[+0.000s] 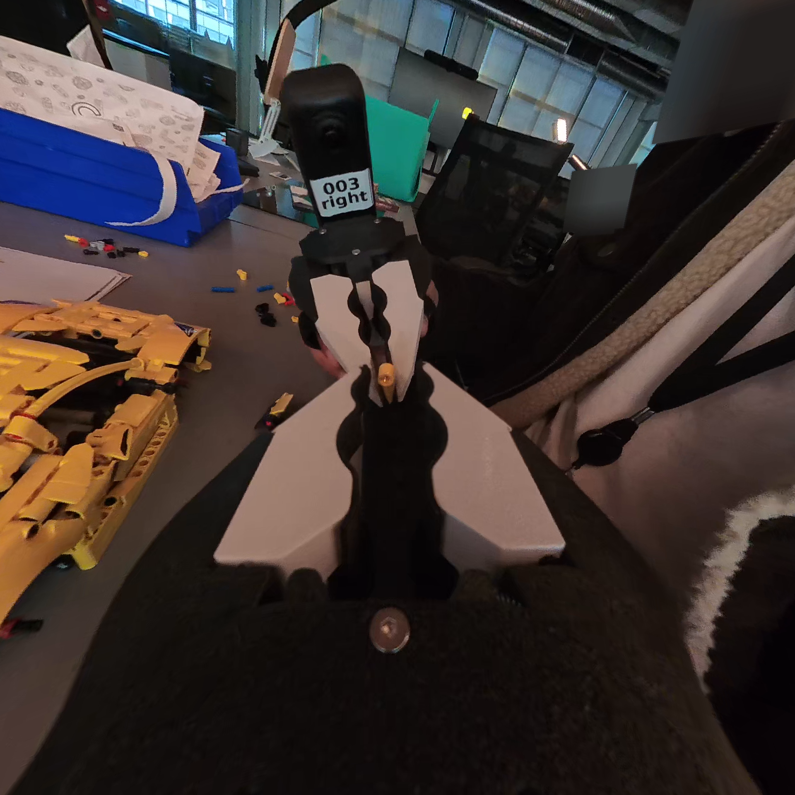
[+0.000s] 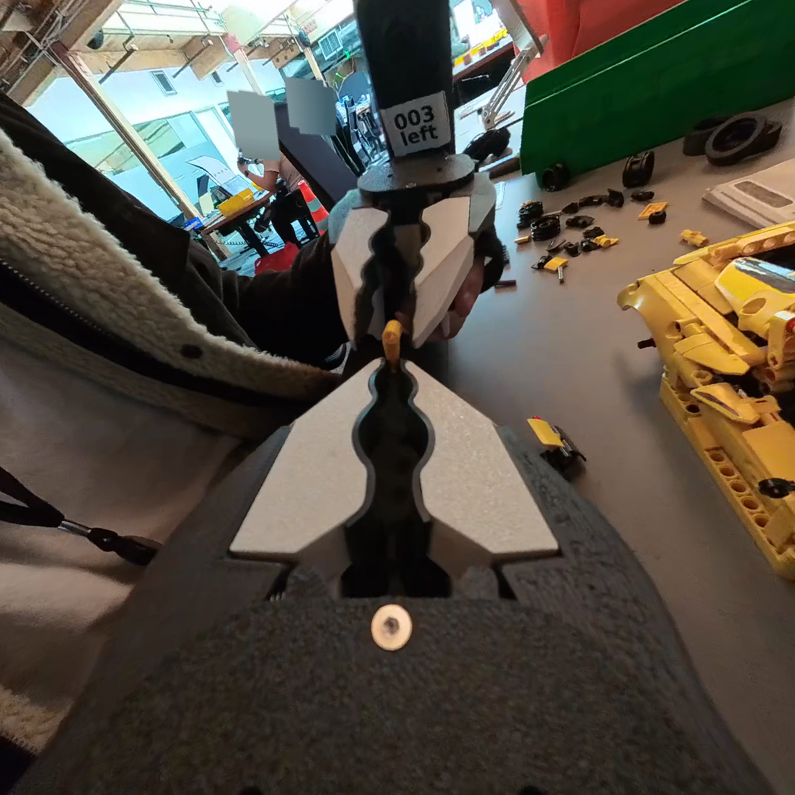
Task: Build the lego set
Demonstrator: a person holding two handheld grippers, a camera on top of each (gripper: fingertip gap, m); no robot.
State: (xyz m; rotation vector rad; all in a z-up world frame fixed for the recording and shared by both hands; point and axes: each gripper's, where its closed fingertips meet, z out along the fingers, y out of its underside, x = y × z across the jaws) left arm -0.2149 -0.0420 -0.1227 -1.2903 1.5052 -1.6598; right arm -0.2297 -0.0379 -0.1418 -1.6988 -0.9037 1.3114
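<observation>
on the left of the grey tabletop lies the half-built yellow lego car, set aside near loose pieces so parts are within reach. in the middle, lifted above the tabletop, the two tools meet tip to tip. the right hand-held gripper pinches a small yellow peg. the left hand-held gripper faces it, its fingers drawn nearly together around the peg's other end, probably to pass or reseat it; whether it is clamped i cannot tell.
</observation>
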